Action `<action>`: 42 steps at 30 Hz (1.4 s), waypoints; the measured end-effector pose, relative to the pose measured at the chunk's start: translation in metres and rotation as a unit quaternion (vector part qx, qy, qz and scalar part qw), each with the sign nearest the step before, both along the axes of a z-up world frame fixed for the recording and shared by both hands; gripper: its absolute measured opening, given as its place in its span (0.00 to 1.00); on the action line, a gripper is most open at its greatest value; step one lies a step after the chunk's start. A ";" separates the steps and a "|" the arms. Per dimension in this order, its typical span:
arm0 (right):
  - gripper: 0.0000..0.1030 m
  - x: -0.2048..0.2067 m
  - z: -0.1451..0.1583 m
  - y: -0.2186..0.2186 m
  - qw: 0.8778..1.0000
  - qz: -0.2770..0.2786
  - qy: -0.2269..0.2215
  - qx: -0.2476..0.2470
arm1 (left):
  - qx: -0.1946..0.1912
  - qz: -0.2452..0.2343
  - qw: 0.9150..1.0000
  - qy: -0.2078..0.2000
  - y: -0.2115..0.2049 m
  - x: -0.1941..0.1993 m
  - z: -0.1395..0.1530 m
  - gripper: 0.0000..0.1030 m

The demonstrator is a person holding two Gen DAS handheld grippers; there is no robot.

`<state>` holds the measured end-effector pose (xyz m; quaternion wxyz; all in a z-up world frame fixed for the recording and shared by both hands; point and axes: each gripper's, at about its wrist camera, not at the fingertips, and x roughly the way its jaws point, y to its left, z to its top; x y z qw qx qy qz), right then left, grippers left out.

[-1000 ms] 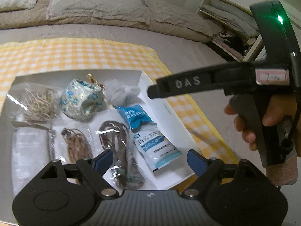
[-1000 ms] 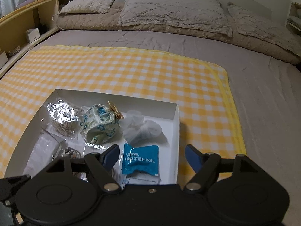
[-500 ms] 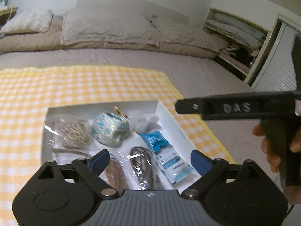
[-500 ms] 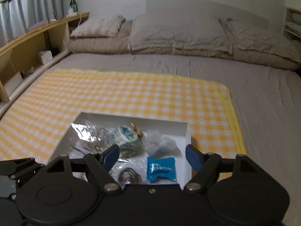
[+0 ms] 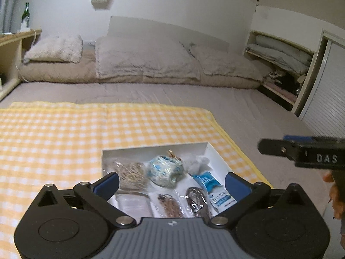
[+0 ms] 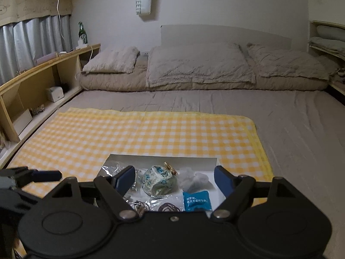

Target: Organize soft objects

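**Seven or so soft items, all in the box — both grippers empty above it**

Largest first:

- Shallow white cardboard box [image 5: 217, 154] sits at the near right part of the yellow-and-white checked blanket [image 5: 64, 133] on the grey bed. Everything to sort lies inside. Long axis runs near-to-far in the left view.
- Blue-and-white floral fabric pouch with a gold clasp [image 5: 165, 170], far middle of the box. Rounded, squashy, probably light. Clasp points far/right. Pinch across the body; the clasp looks hard and could slip.
- Clear bag of tan elastic bands [image 5: 131, 173], far left. Slippery film, loose contents; best taken at a bunched fold.
- Blue-and-white foil sachet [image 5: 212, 188], right side, lying flat, long axis near-to-far, tilted a little rightward. Thin and slick, so an edge pinch is safer.
- Dark brown coiled cord in clear wrap [image 5: 197, 198] and lighter brown cord bundle in clear wrap [image 5: 170, 206], near middle, both long near-to-far. Limp; grab mid-length.
- White gauzy fabric wad [image 6: 193, 179], far right corner. Very light, crushable, no clear axis.

Left gripper [image 5: 171, 181]: jaws opening, spread wide, nothing between the pads. Right gripper [image 6: 173, 178]: jaws opening, spread, nothing held. Both hang above the near end of the box, touching nothing.
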<state>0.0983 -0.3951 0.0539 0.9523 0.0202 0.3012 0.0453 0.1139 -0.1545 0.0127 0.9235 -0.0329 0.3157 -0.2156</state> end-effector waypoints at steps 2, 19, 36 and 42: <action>0.81 -0.009 0.001 0.001 1.000 -0.005 -0.005 0.005 | 0.007 0.001 1.000 -0.011 0.008 -0.005 0.006 1.00; 1.00 -0.089 -0.010 0.031 0.997 -0.032 -0.075 -0.016 | 0.057 0.033 0.996 -0.065 0.051 -0.059 0.008 1.00; 1.00 -0.128 -0.045 0.049 0.995 -0.049 -0.085 -0.033 | 0.078 0.041 0.993 -0.078 0.060 -0.091 -0.018 1.00; 1.00 -0.134 -0.051 0.054 0.994 -0.055 -0.085 -0.040 | 0.084 0.040 0.993 -0.074 0.060 -0.094 -0.026 1.00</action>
